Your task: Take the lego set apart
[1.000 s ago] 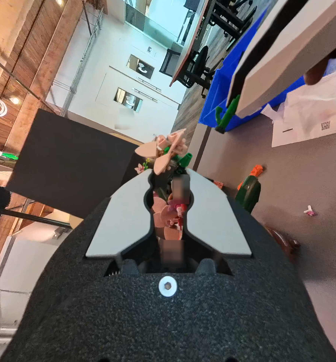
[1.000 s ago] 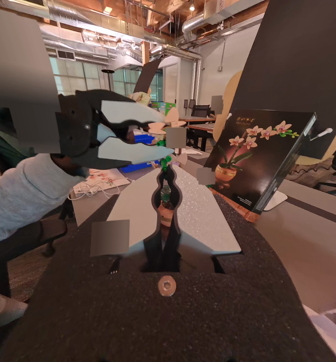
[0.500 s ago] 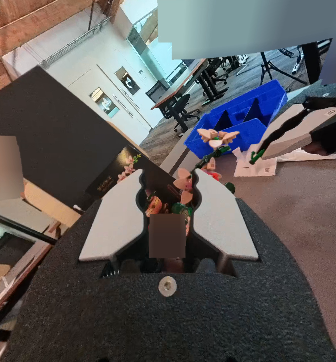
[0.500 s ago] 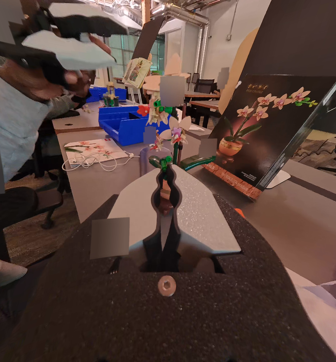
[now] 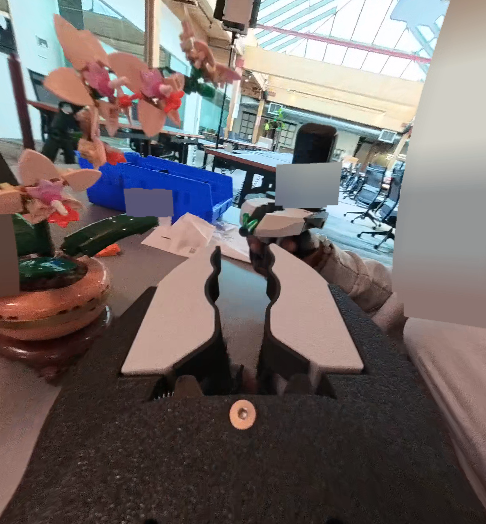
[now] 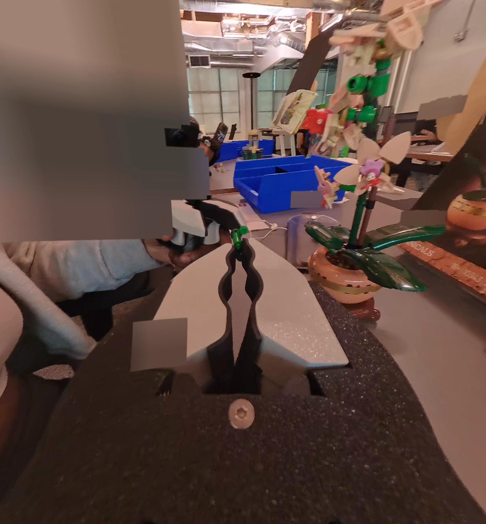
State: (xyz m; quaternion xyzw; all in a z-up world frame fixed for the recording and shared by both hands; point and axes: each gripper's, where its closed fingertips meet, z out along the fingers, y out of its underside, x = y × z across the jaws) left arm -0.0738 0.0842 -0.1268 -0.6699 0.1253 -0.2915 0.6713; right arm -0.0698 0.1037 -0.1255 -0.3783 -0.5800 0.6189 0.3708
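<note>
Left gripper [image 5: 243,255]: hovering over the grey bench [image 5: 139,266], jaws standing parted with bare bench showing in the gap; holding nothing.
Right gripper [image 6: 240,246]: jaws closing to a narrow slit at the tips, pinching a small bright green stem piece [image 6: 238,236] that is sticking out past the tips.
Right gripper, seen from the left wrist view [image 5: 276,222]: facing the left gripper across the bench, the green stem piece [image 5: 247,224] showing at its tips, a hand in a pale sleeve [image 5: 358,278] behind it.
Lego orchid [image 6: 358,198]: standing upright on the bench, well clear of both grippers; pale petals and pink centres blurring near the lens.
Pot [image 5: 46,306]: peach-coloured with a gold band, sitting on a dark brown base, dark green leaves [image 6: 378,263] spreading from its top.
Blue bin [image 6: 278,181]: sitting toward the bench's far edge, behind the orchid.
Paper sheets [image 5: 185,238]: lying just in front of the bin.
Set box [image 6: 468,204]: dark, standing along the bench's right side beside the pot.
Orange piece [image 5: 108,249]: lying on the bench just beyond the pot.
</note>
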